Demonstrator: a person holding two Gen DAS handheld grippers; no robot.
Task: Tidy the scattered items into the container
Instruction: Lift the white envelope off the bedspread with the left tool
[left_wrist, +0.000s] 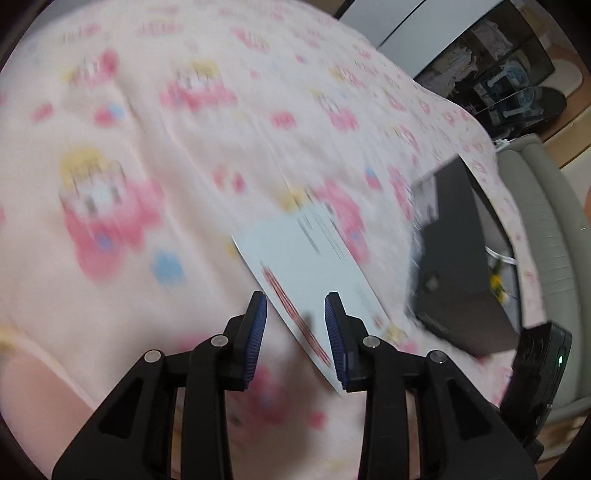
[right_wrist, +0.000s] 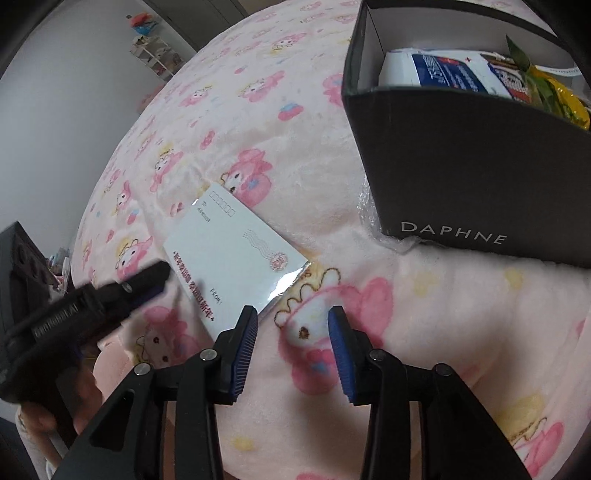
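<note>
Now, envelope: flat on the pink blanket, just ahead-left of the right gripper.
Left gripper: released (envelope under its tips).
Right gripper: released, nothing between.
Box: ahead-right, partly filled.

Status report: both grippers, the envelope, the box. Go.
Left gripper open over envelope, not gripping. Right gripper open, empty. Envelope flat on blanket, outside black box. Nothing in the way.

Left claw open over blurred envelope; dark box right
</note>
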